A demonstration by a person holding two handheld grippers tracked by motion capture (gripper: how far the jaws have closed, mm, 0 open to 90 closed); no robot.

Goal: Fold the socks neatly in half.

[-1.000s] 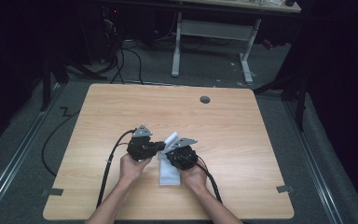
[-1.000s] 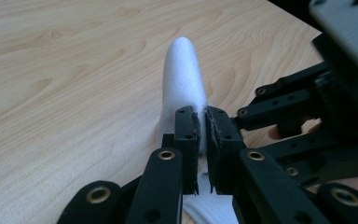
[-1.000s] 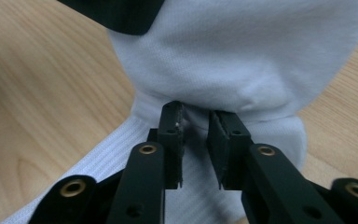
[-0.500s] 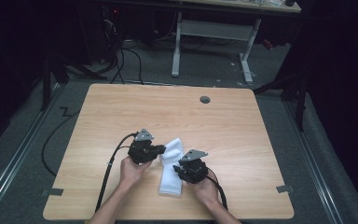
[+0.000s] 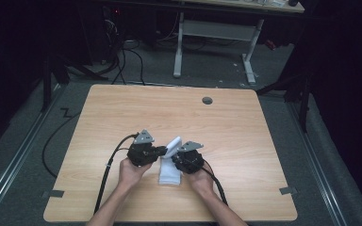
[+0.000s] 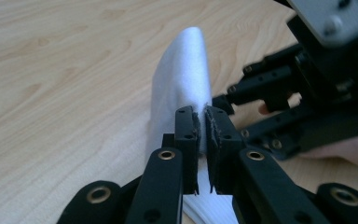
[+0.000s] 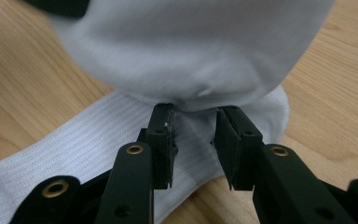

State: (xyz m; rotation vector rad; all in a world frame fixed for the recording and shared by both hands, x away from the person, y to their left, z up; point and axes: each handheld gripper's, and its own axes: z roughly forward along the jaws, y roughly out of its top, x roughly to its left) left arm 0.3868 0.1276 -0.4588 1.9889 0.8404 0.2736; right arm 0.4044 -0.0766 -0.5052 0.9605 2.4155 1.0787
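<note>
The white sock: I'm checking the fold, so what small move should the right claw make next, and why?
Probably close the right claw on the raised fold of the white sock. Its jaws have just been opening and stand apart at the fold's lower edge, not pinching it, while the left claw is shut on the sock, holding that part up off the table.

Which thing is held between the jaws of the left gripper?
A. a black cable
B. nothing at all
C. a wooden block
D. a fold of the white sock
D: in the left gripper view the left gripper has its jaws pressed together on a raised fold of the white sock, while the rest of the sock lies on the wooden table.
</note>
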